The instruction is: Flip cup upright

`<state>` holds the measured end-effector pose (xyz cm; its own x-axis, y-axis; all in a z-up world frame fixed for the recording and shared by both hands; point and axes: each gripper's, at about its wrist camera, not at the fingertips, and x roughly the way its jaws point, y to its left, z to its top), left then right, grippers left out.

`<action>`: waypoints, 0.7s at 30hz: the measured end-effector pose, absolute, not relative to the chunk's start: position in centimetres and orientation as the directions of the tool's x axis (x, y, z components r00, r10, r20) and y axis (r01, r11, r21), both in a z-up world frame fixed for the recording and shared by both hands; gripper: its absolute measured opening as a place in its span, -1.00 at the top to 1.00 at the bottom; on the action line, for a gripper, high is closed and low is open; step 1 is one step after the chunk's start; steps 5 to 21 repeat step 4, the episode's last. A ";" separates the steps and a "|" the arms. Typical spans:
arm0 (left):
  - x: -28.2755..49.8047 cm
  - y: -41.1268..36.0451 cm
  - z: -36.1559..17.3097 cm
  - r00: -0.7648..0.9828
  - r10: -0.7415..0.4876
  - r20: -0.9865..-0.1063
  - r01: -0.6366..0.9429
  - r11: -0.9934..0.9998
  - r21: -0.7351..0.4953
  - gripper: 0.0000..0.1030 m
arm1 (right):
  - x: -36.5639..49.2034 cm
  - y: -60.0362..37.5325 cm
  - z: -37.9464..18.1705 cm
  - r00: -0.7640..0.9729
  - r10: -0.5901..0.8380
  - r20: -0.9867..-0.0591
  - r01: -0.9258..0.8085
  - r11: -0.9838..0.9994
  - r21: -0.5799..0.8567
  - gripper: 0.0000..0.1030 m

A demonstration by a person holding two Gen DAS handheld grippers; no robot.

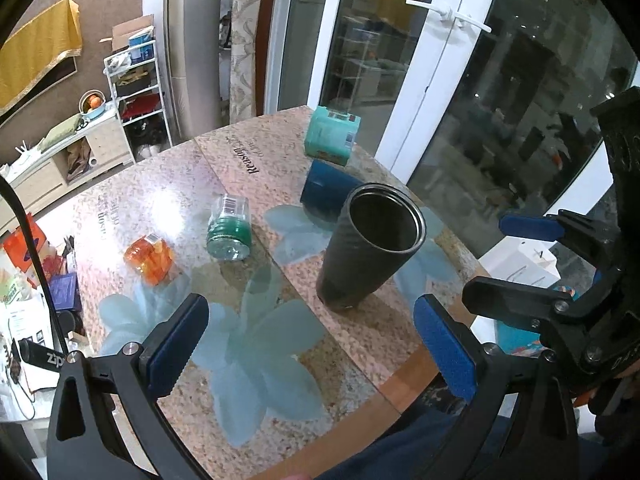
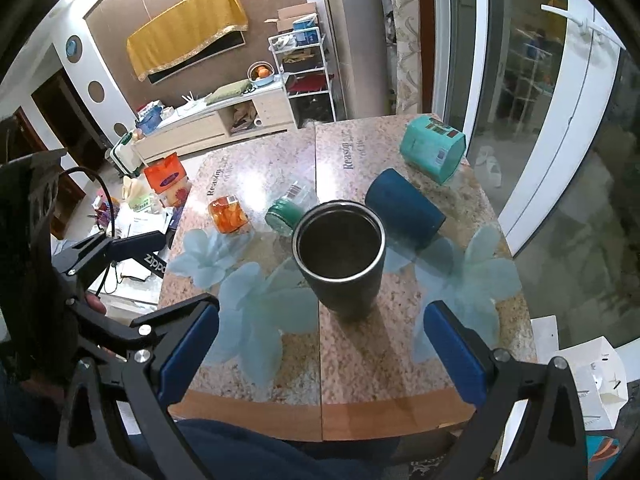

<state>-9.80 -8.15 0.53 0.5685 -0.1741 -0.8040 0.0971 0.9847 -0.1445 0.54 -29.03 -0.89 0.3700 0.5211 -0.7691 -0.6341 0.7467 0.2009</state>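
Both tongs hang open above the near edge of the table (image 1: 360,360), holding nothing.

From the left wrist view, my left tongs (image 1: 312,350) are spread wide, blue pads well apart. The cup (image 1: 370,246) stands ahead of them and a little to the right, its base on the table and its open mouth upward, so its long axis runs roughly vertical; the lean I see looks like lens distortion. The right tongs (image 1: 516,264) show at the right edge, also spread, just beside the cup's right side but apart from it. Farther off lie a dark blue cup (image 1: 324,192) on its side, a teal box (image 1: 332,136), a green-lidded jar (image 1: 230,228) and an orange jar (image 1: 150,256).

From the right wrist view, my right tongs (image 2: 322,346) frame the cup (image 2: 340,256) almost dead centre, straight ahead, mouth facing the camera. This pair seems the nearer and better lined up. I judge the cup already upright, so little remains beyond keeping clear of it; a sideways nudge could tip it.
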 end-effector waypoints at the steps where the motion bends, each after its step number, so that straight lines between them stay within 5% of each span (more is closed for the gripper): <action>1: -9.7 -8.1 0.6 0.572 -0.170 -0.803 0.094 0.985 -0.142 -1.00 | 0.5 -29.0 -0.8 0.372 0.523 -0.767 -0.637 0.745 0.198 -1.00; 21: -9.6 -8.0 0.9 0.583 -0.150 -0.798 0.079 0.989 -0.128 -1.00 | 0.6 -28.9 -0.7 0.378 0.525 -0.762 -0.642 0.742 0.193 -1.00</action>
